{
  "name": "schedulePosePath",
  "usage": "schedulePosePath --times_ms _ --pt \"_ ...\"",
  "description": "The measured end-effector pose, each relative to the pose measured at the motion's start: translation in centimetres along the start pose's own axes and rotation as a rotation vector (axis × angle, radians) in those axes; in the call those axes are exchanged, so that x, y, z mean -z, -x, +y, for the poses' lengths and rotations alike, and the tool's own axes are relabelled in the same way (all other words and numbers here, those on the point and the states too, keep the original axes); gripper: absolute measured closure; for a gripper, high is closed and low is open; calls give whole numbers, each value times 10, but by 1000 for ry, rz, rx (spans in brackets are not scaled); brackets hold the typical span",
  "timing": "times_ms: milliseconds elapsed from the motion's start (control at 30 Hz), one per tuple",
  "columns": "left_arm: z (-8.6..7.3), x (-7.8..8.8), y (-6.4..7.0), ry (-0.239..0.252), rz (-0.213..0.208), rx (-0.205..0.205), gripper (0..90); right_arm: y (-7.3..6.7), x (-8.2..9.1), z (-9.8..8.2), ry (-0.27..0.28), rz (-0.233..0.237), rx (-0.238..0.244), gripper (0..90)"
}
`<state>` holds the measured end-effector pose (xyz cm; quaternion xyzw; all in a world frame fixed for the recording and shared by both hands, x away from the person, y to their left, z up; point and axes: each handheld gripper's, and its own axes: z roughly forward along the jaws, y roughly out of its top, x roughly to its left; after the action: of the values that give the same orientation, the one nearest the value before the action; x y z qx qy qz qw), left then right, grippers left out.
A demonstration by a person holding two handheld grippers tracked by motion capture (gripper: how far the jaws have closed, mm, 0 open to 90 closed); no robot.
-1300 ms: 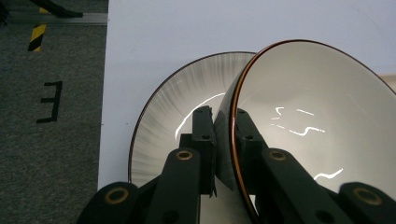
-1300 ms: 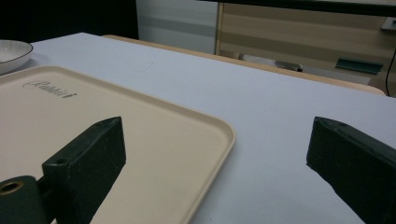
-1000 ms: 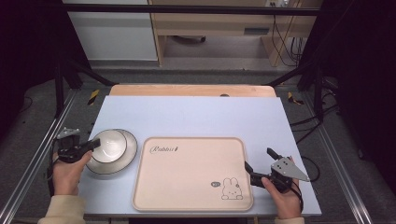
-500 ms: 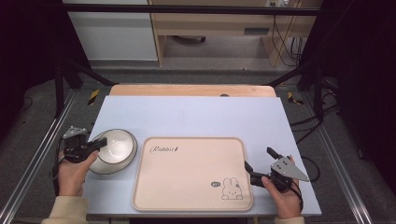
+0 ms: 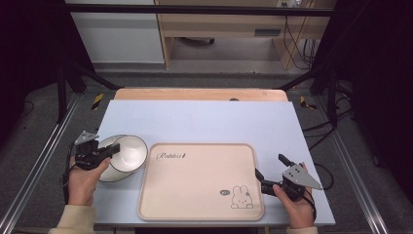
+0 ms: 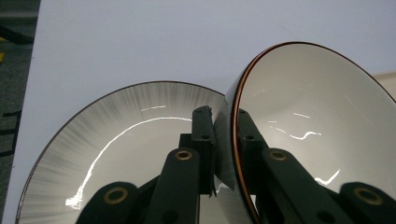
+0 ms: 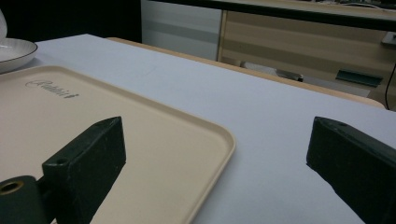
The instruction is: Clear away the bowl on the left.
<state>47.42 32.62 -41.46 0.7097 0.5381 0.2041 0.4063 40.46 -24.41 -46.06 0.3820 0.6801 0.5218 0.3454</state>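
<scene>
**Bowl lifted off the plate and tipping toward the tray**

The left gripper (image 5: 111, 148) is clamped on the rim of the white bowl (image 5: 127, 151); in the left gripper view its jaws pinch the brown-edged wall of the bowl (image 6: 308, 121) from both sides, one inside, one outside. A second ago the bowl sat upright in the middle of the plate, well left of the tray. Now it is raised and tilted, its open side turned toward the tray (image 5: 199, 183), and its right edge comes close to the tray's left rim. The plate (image 5: 109, 173) stays on the blue table (image 5: 204, 122) just left of the tray, partly under the hand (image 5: 85, 178) and the bowl; its streaked grey surface (image 6: 116, 140) lies bare beneath the jaws.

The right gripper (image 5: 270, 175) has barely shifted. It rests at the tray's right edge, near the printed rabbit (image 5: 241, 196), jaws spread wide with nothing between them; the right gripper view shows the tray's corner (image 7: 140, 140) between the two black jaws.

The change suggests the bowl has been parted from the plate and is being carried to the tray. The lift looks done; what remains is to bring the bowl over the tray's bare surface, level it and set it down. Held by one wall only, it could swing or slip.
</scene>
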Motion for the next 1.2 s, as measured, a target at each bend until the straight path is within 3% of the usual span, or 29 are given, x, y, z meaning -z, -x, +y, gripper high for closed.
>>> schedulePosePath --times_ms 1200 --pt "5 -3 25 3 -68 -37 816 0 0 0 2 3 -2 48"
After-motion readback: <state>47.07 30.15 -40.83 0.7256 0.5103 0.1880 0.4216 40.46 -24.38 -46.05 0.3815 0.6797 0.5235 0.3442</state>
